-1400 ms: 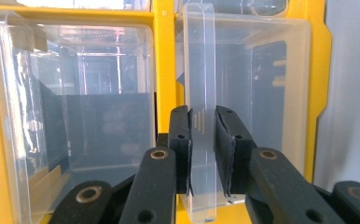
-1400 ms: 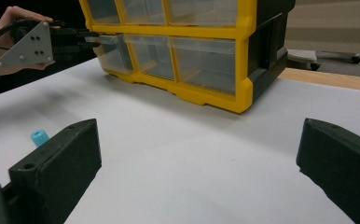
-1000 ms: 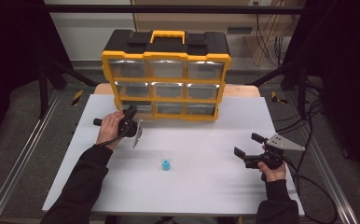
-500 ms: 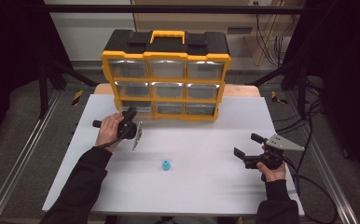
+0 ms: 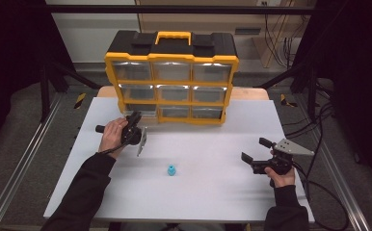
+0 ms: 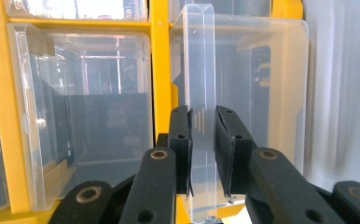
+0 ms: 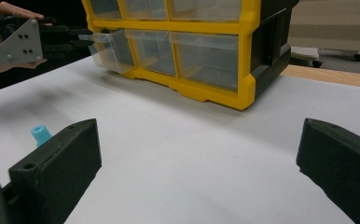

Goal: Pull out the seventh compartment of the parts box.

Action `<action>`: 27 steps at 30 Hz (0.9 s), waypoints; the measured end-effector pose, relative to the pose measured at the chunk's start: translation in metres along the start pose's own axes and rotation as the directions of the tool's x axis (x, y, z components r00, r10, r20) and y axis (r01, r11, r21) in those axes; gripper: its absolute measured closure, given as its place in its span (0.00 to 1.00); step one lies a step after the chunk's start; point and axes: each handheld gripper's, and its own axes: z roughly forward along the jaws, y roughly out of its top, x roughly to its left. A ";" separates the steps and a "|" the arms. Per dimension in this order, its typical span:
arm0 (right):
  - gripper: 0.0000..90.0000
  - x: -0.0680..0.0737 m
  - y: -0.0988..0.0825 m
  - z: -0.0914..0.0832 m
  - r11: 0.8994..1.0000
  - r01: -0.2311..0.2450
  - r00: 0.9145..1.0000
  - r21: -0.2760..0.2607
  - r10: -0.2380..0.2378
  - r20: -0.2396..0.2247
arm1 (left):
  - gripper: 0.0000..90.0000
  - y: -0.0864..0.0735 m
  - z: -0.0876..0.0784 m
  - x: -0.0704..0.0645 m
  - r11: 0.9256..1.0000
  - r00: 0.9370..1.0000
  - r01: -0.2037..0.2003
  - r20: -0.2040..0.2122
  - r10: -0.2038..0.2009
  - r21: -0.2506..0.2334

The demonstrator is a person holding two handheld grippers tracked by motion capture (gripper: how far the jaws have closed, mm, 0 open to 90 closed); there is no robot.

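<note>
Your left gripper [image 6: 204, 140] pinches the clear drawer's handle [image 6: 201, 93] — bottom-left drawer [image 7: 110, 49] of the yellow organizer [image 5: 172, 77], at the worktop's [image 5: 213, 192] far side. A blue piece [image 5: 171, 170] sits mid-worktop. Your right gripper [image 5: 256, 151] rests spread, holding nothing.

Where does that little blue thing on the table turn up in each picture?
High view: the small blue piece stands on the white table, bottom centre.
Right gripper view: it peeks behind the left jaw.
Left gripper view: not in it.
Shared landmark: the yellow drawer cabinet.
</note>
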 end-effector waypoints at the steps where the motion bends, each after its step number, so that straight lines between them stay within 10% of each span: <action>1: 0.00 0.000 0.000 0.000 1.000 0.000 1.000 0.000 0.000 0.000 | 0.85 0.000 0.000 0.000 1.000 1.000 -0.002 0.000 0.002 0.001; 27: 0.00 0.000 0.000 0.000 1.000 0.000 1.000 -0.003 0.000 0.003 | 0.85 0.000 -0.011 -0.003 1.000 1.000 -0.010 -0.001 0.010 -0.007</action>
